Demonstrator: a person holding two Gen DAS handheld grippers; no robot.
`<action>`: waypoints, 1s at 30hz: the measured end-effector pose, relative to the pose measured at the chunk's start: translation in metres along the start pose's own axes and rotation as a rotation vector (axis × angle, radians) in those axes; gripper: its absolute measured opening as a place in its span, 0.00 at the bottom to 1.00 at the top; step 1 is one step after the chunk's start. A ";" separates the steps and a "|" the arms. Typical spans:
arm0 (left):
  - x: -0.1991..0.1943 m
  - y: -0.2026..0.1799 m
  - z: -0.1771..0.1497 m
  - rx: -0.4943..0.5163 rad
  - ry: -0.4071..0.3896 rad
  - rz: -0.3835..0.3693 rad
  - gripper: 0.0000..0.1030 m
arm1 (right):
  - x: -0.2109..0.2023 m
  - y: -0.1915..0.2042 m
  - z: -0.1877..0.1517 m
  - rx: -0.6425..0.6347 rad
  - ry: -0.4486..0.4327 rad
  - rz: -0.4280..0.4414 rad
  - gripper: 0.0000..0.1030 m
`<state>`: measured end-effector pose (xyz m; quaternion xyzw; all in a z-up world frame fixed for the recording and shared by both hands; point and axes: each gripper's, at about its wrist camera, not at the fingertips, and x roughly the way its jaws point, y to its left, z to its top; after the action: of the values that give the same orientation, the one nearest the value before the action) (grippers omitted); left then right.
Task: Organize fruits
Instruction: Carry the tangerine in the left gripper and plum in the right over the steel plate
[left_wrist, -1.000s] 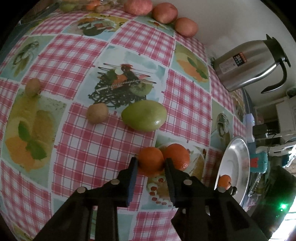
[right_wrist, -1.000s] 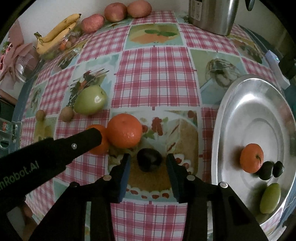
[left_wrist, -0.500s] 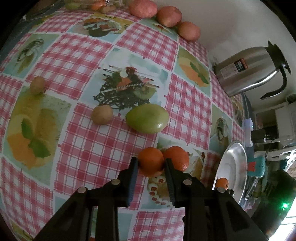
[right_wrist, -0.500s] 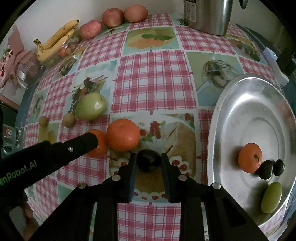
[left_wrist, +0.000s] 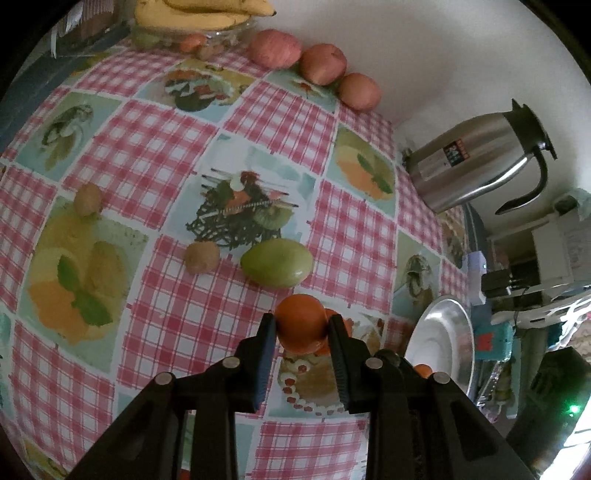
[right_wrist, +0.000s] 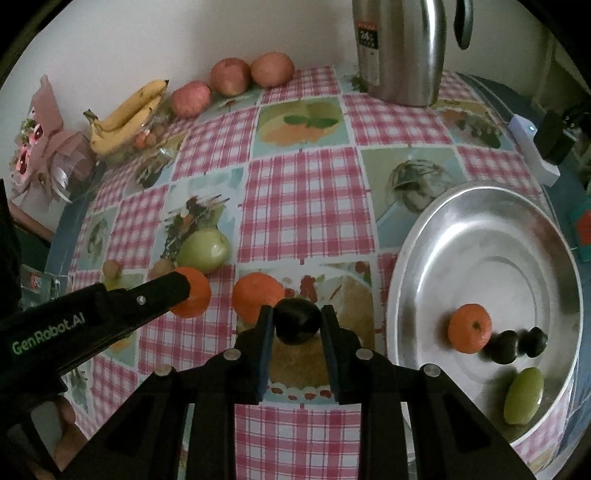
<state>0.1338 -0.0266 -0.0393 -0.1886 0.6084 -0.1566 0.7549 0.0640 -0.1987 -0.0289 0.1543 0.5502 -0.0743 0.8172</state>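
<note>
Because both fruits are bound for the metal dish (right_wrist: 436, 221), your left hand-held gripper (left_wrist: 301, 326) is clamped on an orange (left_wrist: 299, 325) and your right hand-held gripper (right_wrist: 297, 321) on a dark plum (right_wrist: 297, 320), both lifted off the tabletop (right_wrist: 306, 192) left of that dish.

Kettle (right_wrist: 402, 51) stands behind the tray (right_wrist: 417, 236); bananas (right_wrist: 125, 114) lie far left.

Red-white check tablecloth (right_wrist: 306, 192), orange tangerine (left_wrist: 301, 326), dark plum (right_wrist: 297, 320), silver tray (right_wrist: 491, 236), yellow bananas (right_wrist: 129, 110)
</note>
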 end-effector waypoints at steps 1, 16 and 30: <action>-0.002 -0.001 0.000 0.000 -0.006 -0.002 0.30 | -0.002 -0.001 0.000 0.004 -0.004 0.002 0.26; -0.008 -0.032 -0.008 0.081 -0.036 -0.025 0.28 | -0.019 -0.051 0.004 0.140 -0.063 -0.033 0.26; 0.001 -0.049 -0.014 0.148 -0.014 0.015 0.24 | -0.036 -0.121 -0.006 0.311 -0.094 -0.093 0.26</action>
<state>0.1201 -0.0712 -0.0199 -0.1288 0.5912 -0.1939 0.7722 0.0093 -0.3125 -0.0188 0.2498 0.4999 -0.2032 0.8040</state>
